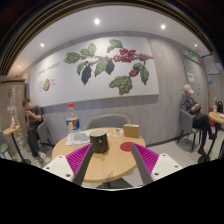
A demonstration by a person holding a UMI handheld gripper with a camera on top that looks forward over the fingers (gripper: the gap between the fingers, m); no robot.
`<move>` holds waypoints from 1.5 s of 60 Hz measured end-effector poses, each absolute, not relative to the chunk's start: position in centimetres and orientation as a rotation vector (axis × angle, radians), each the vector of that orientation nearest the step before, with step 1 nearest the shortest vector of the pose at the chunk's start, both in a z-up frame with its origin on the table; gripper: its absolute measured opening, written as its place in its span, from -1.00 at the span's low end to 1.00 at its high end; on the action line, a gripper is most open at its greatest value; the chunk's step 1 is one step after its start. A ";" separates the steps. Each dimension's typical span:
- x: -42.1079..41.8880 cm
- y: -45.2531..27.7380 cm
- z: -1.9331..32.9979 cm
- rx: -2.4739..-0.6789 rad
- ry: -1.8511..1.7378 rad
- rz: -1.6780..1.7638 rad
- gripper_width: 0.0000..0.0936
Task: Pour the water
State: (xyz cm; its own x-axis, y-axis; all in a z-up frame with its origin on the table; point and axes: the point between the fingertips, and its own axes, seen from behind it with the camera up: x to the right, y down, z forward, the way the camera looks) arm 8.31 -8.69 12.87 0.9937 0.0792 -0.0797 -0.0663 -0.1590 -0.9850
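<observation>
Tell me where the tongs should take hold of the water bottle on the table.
Grip the water bottle around its labelled middle, coming in level from the front. It stands upright on the round table, so its straight sides probably suit the open tongs, which sit short of it.

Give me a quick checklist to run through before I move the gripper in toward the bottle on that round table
1. Gripper open: ok, the fingers stand apart with nothing between them.
2. Bottle upright: ok, it stands on the far side of the round table.
3. Bottle within the fingers: not ok, it lies beyond them and off to one side.
4. Path to the bottle: not ok, a black object sits just ahead of the fingers.
5. Bottle cap off: cannot tell.
6. Vessel to pour into: cannot tell; a red item lies on the table.
</observation>
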 end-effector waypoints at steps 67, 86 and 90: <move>-12.2 14.1 14.6 -1.650 -0.119 0.056 0.13; -13.5 13.1 15.1 -1.590 -0.027 0.198 -0.29; -13.9 12.8 15.4 -1.569 0.136 0.390 -0.30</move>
State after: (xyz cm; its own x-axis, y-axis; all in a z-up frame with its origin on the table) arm -13.94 12.76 15.35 0.9319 0.1544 -0.3282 -0.3253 -0.0442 -0.9446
